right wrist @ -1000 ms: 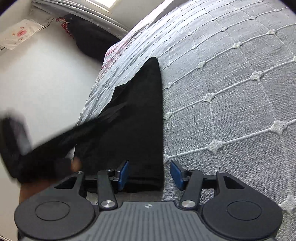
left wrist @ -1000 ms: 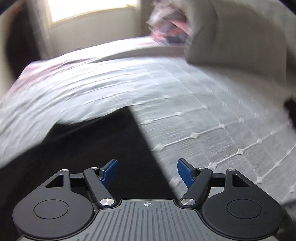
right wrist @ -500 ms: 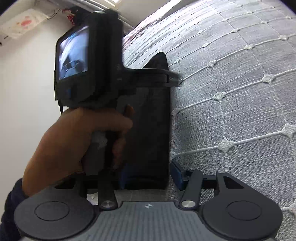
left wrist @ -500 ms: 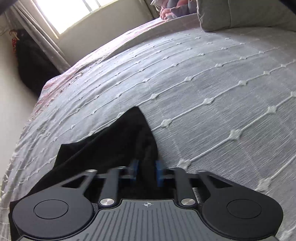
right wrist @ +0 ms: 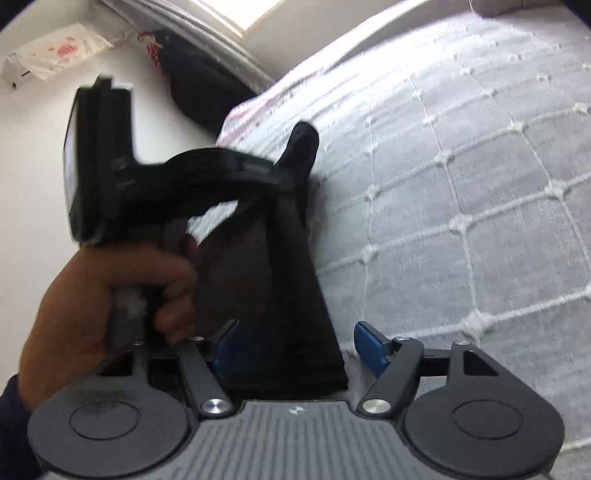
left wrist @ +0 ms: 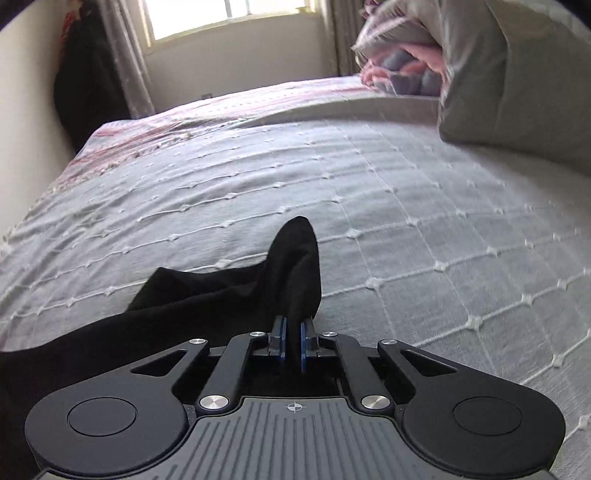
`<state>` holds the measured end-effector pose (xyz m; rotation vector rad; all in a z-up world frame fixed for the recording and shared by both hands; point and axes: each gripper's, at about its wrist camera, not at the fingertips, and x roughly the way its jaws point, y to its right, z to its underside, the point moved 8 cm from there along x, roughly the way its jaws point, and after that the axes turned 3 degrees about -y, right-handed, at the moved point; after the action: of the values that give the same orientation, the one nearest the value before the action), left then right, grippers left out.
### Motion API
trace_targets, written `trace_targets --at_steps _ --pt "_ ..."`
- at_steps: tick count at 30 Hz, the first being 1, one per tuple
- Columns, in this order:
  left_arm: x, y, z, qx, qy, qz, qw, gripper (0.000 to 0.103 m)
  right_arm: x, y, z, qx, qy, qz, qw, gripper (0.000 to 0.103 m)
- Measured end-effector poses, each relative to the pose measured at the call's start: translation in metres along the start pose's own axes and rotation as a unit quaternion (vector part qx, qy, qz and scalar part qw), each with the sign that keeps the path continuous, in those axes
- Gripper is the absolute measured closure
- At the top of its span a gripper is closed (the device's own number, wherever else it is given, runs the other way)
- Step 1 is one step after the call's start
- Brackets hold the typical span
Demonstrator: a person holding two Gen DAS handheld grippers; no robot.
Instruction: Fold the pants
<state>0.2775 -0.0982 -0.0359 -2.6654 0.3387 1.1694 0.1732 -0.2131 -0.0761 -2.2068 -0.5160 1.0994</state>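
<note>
Black pants (left wrist: 207, 306) lie on a grey quilted bedspread (left wrist: 424, 258). My left gripper (left wrist: 292, 345) is shut on a fold of the pants, and the cloth rises in a peak above its blue pads. In the right wrist view the pants (right wrist: 291, 295) run away from me in a narrow strip. My right gripper (right wrist: 300, 349) is open, with its blue pads on either side of the near hem. The left gripper (right wrist: 275, 177) shows there too, held by a hand (right wrist: 107, 295), pinching the far part of the pants.
A grey pillow (left wrist: 517, 85) and a pink and purple bundle (left wrist: 399, 62) lie at the bed's far right. A window (left wrist: 229, 18) with curtains is behind the bed. A dark garment (left wrist: 85, 81) hangs at the left wall.
My left gripper has shut on the pants and lifted a fold up off the bed. My right gripper has stayed open at the near hem.
</note>
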Motion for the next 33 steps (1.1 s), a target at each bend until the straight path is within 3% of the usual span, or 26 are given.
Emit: trace_targets --at_steps 3,6,8,10,14,18,28,30,33 --pt "-0.003 -0.015 -0.001 -0.014 0.003 0.001 0.9999 0.098 0.012 -0.011 0.002 -0.015 0.014 -0.007 1.000 0.036" --pt "-0.005 -0.026 -0.002 -0.024 0.003 0.000 0.9997 0.099 0.022 -0.013 0.002 -0.018 0.027 0.002 0.999 0.055" --pt "-0.006 -0.031 -0.004 -0.033 0.002 0.004 0.9995 0.099 0.023 -0.009 0.001 -0.009 0.040 0.011 0.999 0.077" --pt "-0.005 -0.033 -0.005 -0.049 -0.002 0.018 0.9987 0.099 0.016 -0.011 -0.003 0.002 0.050 0.005 0.999 0.086" --pt "-0.009 -0.017 -0.017 -0.068 -0.001 0.041 0.9969 0.099 -0.006 -0.022 -0.011 -0.042 0.067 0.046 0.996 0.090" --pt "-0.019 0.018 -0.035 -0.062 0.009 0.054 0.9966 0.100 -0.033 -0.013 -0.022 -0.027 0.072 0.054 0.996 0.091" --pt "-0.049 0.153 -0.063 -0.065 0.052 0.160 0.9836 0.101 -0.151 0.065 -0.055 -0.015 0.150 0.143 0.978 0.090" --pt "-0.054 0.160 -0.061 -0.069 0.059 0.176 0.9801 0.101 -0.163 0.071 -0.054 -0.015 0.169 0.162 0.972 0.090" --pt "-0.066 0.134 -0.054 -0.085 0.077 0.181 0.9768 0.101 -0.168 0.065 -0.058 -0.023 0.194 0.157 0.968 0.090"
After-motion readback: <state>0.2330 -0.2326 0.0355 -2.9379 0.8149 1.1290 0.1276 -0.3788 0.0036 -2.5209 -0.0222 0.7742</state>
